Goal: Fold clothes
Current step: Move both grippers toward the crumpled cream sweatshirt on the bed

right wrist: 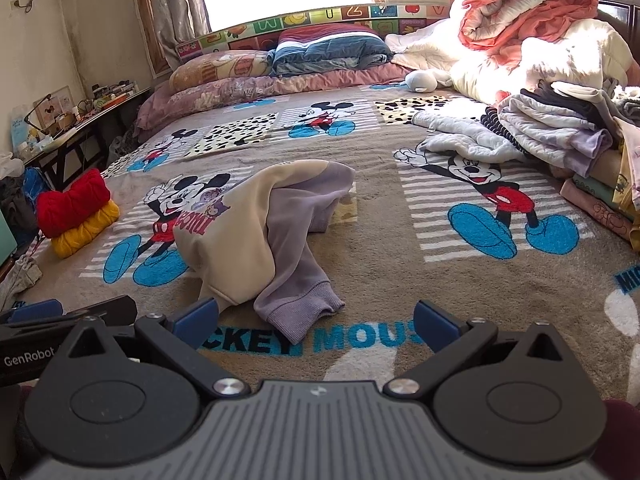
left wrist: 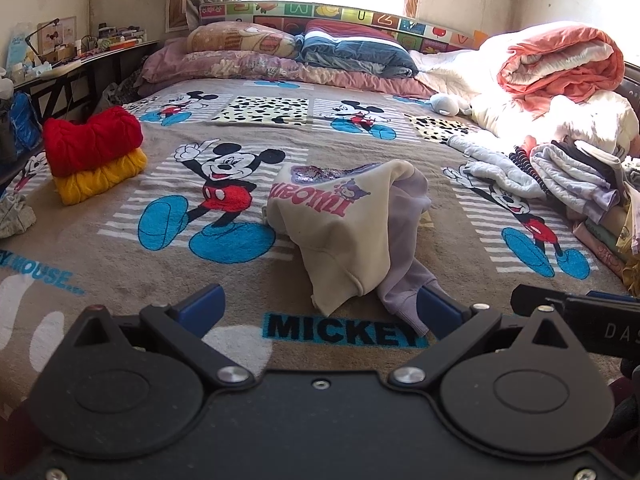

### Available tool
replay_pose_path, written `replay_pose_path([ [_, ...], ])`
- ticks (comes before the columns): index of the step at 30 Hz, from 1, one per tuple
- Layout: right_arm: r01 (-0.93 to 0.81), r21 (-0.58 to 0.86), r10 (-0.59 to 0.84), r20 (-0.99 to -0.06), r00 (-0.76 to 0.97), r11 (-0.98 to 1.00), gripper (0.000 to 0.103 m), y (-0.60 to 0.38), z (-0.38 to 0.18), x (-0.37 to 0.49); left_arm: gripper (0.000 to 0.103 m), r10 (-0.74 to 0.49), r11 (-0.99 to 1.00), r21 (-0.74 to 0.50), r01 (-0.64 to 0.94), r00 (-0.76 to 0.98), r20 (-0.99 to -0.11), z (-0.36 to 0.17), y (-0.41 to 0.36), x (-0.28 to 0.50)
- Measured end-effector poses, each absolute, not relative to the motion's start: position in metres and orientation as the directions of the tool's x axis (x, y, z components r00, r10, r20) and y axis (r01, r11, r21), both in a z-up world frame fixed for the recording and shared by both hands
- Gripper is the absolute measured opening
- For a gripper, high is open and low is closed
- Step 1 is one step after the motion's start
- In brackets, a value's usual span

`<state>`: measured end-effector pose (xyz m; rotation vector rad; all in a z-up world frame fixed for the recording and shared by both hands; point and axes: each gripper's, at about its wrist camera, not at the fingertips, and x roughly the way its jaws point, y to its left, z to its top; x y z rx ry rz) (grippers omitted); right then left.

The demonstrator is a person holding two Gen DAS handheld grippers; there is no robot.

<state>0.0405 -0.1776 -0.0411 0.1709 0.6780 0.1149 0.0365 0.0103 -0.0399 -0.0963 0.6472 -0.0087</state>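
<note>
A cream and lilac sweatshirt (left wrist: pixel 344 236) with a pink cartoon print lies crumpled on the Mickey Mouse blanket (left wrist: pixel 160 272), its lilac cuff nearest me. It also shows in the right wrist view (right wrist: pixel 256 240). My left gripper (left wrist: pixel 320 312) is open and empty, just in front of the hem and cuff. My right gripper (right wrist: pixel 316 320) is open and empty, its fingers either side of the lilac cuff (right wrist: pixel 300 312) without touching it. The right gripper's body shows at the left wrist view's right edge (left wrist: pixel 580 312).
A folded red sweater on a yellow one (left wrist: pixel 94 152) sits at the left. A pile of unfolded clothes (left wrist: pixel 572 176) lies at the right, under rolled quilts (left wrist: pixel 560 60). Pillows (left wrist: pixel 280 52) line the headboard. A cluttered desk (left wrist: pixel 60 56) stands left of the bed.
</note>
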Motion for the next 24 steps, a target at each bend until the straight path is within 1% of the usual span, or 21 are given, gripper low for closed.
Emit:
replay_pose_path([
  [24, -0.051, 0.184, 0.155, -0.610, 0.777, 0.982, 0.103, -0.1755, -0.0427, 0.0412, 0.103, -0.060, 0.994, -0.113, -0.010, 0.802, -0.595, -0.0450, 0.0097, 0.0364],
])
